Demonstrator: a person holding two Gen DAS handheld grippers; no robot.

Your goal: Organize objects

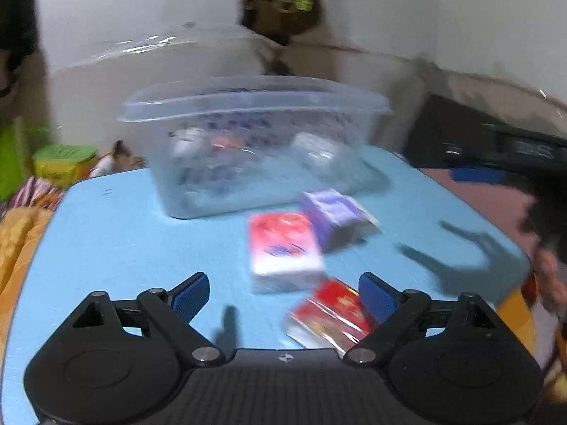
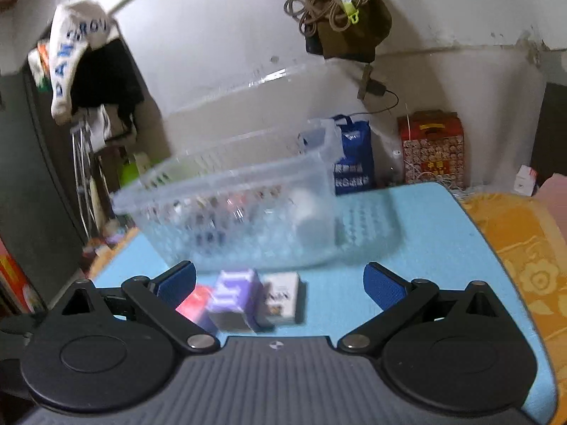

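A clear plastic basket point(image 1: 248, 106) with several small items inside stands on the blue table point(image 1: 117, 233). In front of it lie a red-and-white tissue pack point(image 1: 283, 251), a purple pack point(image 1: 335, 216) and a red shiny packet point(image 1: 329, 315). My left gripper point(image 1: 283, 294) is open above the table, the red packet by its right finger. In the right wrist view the basket point(image 2: 226, 184) is ahead; the purple pack point(image 2: 234, 297), a pink-red pack point(image 2: 195, 304) and a white pack point(image 2: 283, 297) lie between the fingers of my open right gripper point(image 2: 280, 283).
The table point(image 2: 425, 233) is small, with edges close on all sides. Orange patterned bedding point(image 2: 524, 248) lies to its right. A blue bag point(image 2: 354, 156) and a red box point(image 2: 432, 148) stand by the wall behind. A green-lidded jar point(image 1: 63, 159) sits off the table's left.
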